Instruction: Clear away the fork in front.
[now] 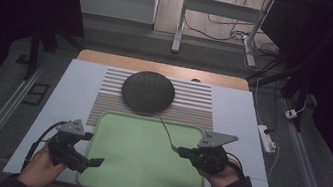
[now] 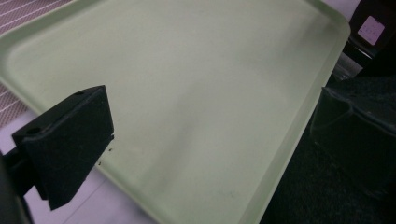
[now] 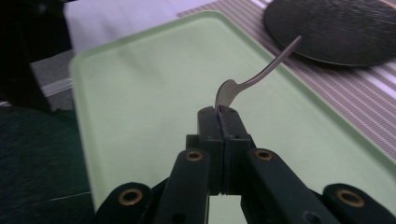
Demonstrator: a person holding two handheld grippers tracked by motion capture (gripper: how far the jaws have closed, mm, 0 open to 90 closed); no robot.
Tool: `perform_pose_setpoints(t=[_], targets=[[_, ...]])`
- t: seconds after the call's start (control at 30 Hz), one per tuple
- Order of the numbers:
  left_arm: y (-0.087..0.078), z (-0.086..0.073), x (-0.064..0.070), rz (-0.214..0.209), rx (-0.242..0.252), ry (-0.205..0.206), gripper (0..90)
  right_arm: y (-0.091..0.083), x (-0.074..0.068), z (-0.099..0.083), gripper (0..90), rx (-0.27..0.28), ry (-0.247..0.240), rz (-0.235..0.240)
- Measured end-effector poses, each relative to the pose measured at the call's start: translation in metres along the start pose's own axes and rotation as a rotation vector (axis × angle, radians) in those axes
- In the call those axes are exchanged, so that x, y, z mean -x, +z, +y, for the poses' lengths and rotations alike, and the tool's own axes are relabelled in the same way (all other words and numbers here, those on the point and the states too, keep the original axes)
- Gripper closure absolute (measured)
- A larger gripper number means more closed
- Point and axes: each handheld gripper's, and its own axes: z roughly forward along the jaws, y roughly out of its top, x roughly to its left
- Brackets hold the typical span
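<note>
A pale green tray [image 1: 140,180] lies at the table's front with nothing resting in it. Behind it a dark round dish [image 1: 148,91] sits on a striped placemat [image 1: 196,103]. My right gripper [image 1: 180,151] hovers over the tray's right side, shut on the bowl end of a metal spoon [image 1: 167,133]. In the right gripper view the spoon [image 3: 254,74] has its handle pointing toward the dish [image 3: 336,28], above the tray [image 3: 140,93]. My left gripper [image 1: 93,150] stands open at the tray's front left edge. Its jaws are wide apart over the tray [image 2: 210,70], holding nothing.
A white board [image 1: 238,110] covers the table, with a wooden edge [image 1: 163,67] behind it. A power strip [image 1: 267,138] lies on the floor off the table's right side. Desk legs and cables stand farther back.
</note>
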Motion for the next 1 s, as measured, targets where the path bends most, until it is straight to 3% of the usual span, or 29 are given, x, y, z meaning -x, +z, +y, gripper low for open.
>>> perform_pose_setpoints(t=[0.07,0.3,0.47,0.57,0.77,1.0], targets=[[0.005,0.004,-0.002,-0.044,-0.01,0.002,0.0,0.0,-0.004,0.0,90.0,0.002,-0.007,0.024],[0.017,0.016,-0.006,-0.07,-0.025,0.037,0.0,0.003,-0.015,-0.003,90.0,-0.002,-0.019,0.084],[0.023,0.024,-0.007,-0.086,0.0,0.074,0.0,0.005,-0.022,-0.003,90.0,0.004,-0.043,0.137],[0.029,0.03,-0.01,-0.122,0.006,0.101,0.0,0.006,-0.026,-0.003,90.0,0.009,-0.057,0.166],[0.039,0.042,-0.01,-0.102,-0.031,0.164,0.5,0.01,-0.036,-0.001,90.0,0.012,-0.081,0.22],[0.052,0.055,-0.004,-0.09,-0.119,0.255,0.0,0.015,-0.045,0.001,90.0,0.01,-0.111,0.276]])
